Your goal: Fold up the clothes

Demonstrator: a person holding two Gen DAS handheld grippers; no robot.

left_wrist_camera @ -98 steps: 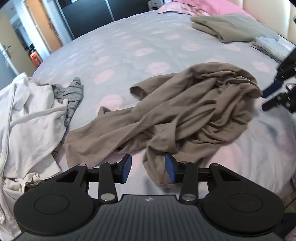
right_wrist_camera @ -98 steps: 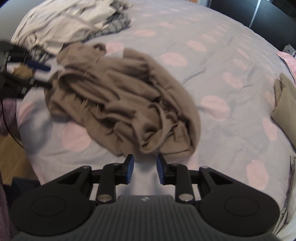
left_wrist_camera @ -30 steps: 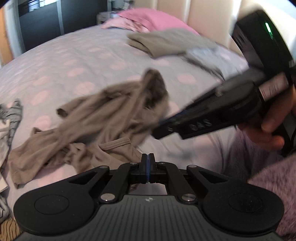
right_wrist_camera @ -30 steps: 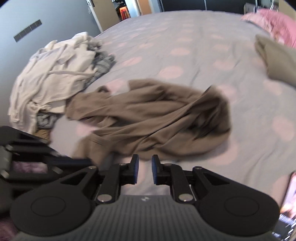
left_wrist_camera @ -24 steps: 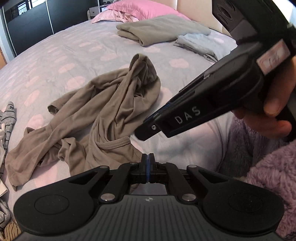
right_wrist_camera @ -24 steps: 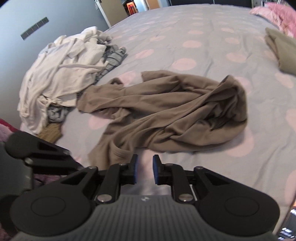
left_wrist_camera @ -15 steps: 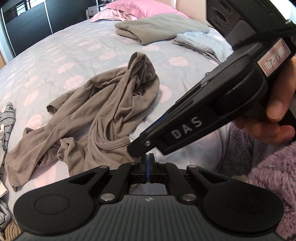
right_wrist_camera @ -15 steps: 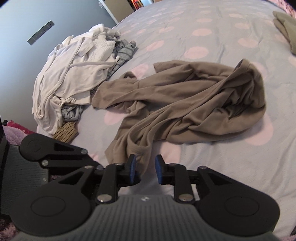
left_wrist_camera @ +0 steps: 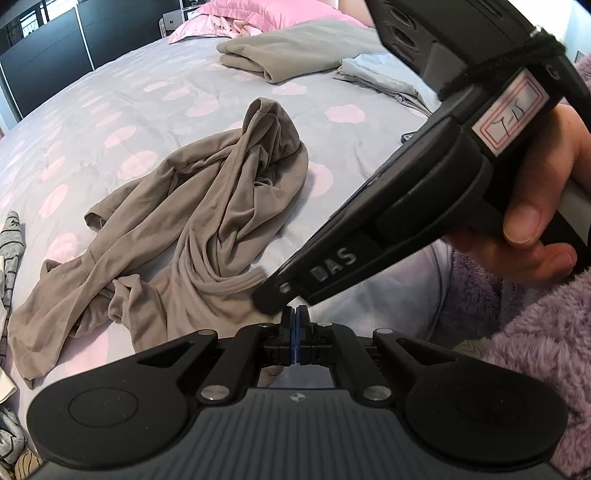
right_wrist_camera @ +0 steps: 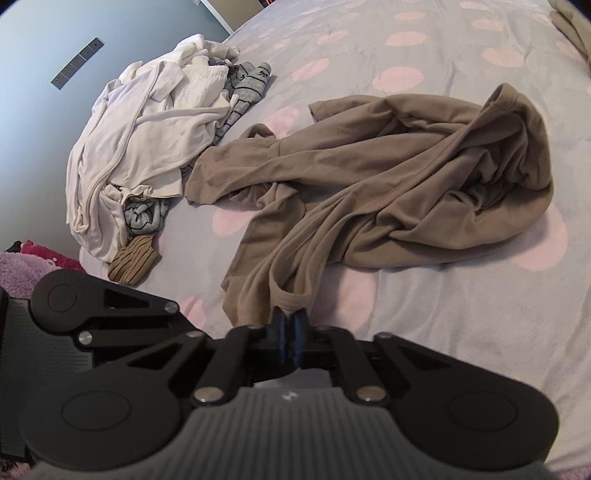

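A crumpled taupe long-sleeved garment (left_wrist_camera: 229,206) (right_wrist_camera: 388,184) lies spread on the grey bed sheet with pink spots (left_wrist_camera: 147,92). My right gripper (right_wrist_camera: 290,325) is closed on the ribbed edge of the garment's near end, with cloth pinched at its blue pads. In the left wrist view, the right gripper (left_wrist_camera: 271,301) slants down from a person's hand (left_wrist_camera: 532,206) to that same edge. My left gripper (left_wrist_camera: 295,325) is shut with its blue pads touching and nothing between them. It sits just behind the right gripper's tip, near the bed's edge.
A pile of white clothes (right_wrist_camera: 147,129) with grey striped pieces (right_wrist_camera: 247,85) and a brown striped sock (right_wrist_camera: 135,260) lies left of the garment. Folded olive (left_wrist_camera: 295,51) and light blue (left_wrist_camera: 380,77) garments and a pink pillow (left_wrist_camera: 258,14) are at the far side. A purple fleece sleeve (left_wrist_camera: 535,350) is on the right.
The right gripper has dropped to the garment's near ribbed edge and its fingers have closed on it. The left gripper stays shut and has barely moved in the last second.
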